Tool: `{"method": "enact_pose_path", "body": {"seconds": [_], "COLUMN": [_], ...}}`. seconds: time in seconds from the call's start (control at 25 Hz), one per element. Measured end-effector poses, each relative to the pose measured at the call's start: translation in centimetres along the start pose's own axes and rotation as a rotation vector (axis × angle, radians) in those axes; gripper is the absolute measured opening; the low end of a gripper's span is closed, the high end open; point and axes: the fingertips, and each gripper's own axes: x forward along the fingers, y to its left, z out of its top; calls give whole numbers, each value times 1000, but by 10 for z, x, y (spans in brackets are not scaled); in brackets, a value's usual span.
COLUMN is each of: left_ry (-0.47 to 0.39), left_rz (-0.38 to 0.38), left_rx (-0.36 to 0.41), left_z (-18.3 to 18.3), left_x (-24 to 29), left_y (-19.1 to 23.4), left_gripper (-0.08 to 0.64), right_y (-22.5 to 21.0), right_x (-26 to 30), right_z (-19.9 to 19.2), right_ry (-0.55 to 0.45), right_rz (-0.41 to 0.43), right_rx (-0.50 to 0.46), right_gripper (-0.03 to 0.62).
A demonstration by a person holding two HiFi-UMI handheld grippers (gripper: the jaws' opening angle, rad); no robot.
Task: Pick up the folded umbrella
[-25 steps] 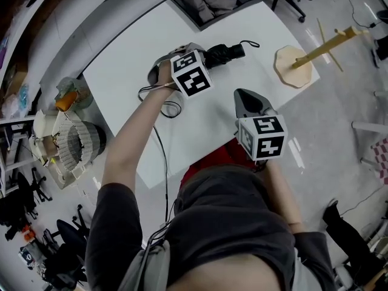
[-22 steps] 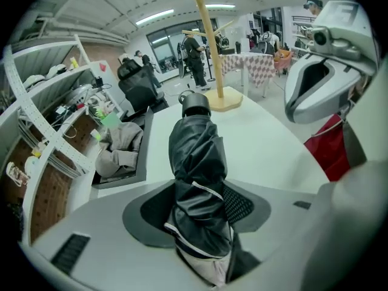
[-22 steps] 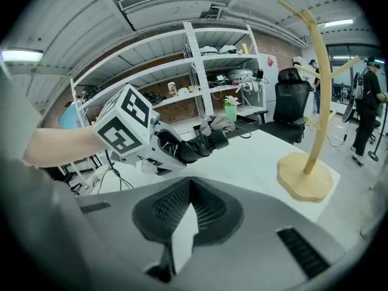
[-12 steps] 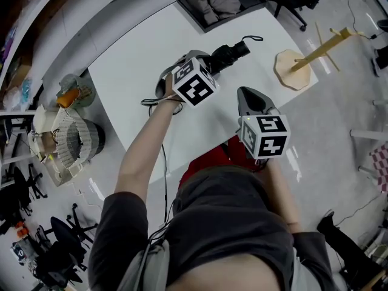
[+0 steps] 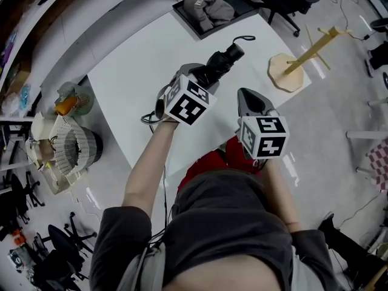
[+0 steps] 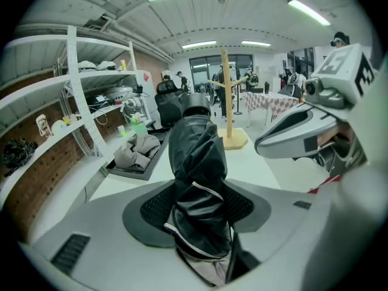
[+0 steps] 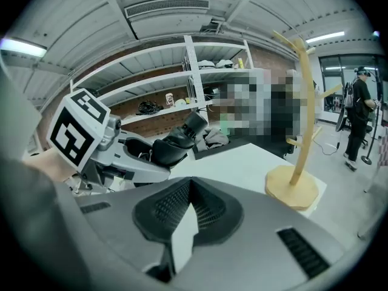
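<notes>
The folded umbrella (image 5: 225, 58) is gripped by the left gripper (image 5: 195, 77), whose jaws are clamped on the bunched black canopy, with the handle end projected forward and upward, clear of the white table (image 5: 139, 59). The wrist strap (image 5: 245, 39) is seen looped off the handle tip. The right gripper (image 7: 190, 183) is held beside the left, nearer the table's close edge; its jaws are pressed together at the tips and nothing is pinched between them. A wide stretch of bare tabletop is left between the umbrella and the far edge, where a dark tray (image 5: 182, 10) with a grey cloth (image 5: 209, 8) is set. The right corner is taken up by the base of a wooden stand (image 5: 286, 73), well apart from both grippers. A thin cable (image 5: 151, 117) is trailed over the table's near edge just beside the left gripper
</notes>
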Motion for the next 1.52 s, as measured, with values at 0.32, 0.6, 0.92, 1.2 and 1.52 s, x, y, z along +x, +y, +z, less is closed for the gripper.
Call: {"method": "enact_pose_path", "body": {"seconds": [0.32,0.6,0.92,1.2,1.52], "left_ry": [-84,-143,-182,-222,-334], "left_rz": [33,29,15,51,135], "left_rx": [-120,-223,-315,-386,-440], "left_z": [8,14,23,27,34], "left_x": [-26,-38,-41,-53,-79], "left_y": [-9,-23,-41,-55,-71], "left_gripper": [224,224,224,224,225], "right_y": [-5,-13,-31,-41,-38], "right_x": [-15,-26,-39,-56,-77], "right_z": [11,19,13,12,14], "right_ry": [-35,-70,-75,-96,-128], "right_rz": [-23,-42,-56,-47,1], "right_rx": [-7,0,16,20,-4], "right_gripper": [18,18,18,18,18]}}
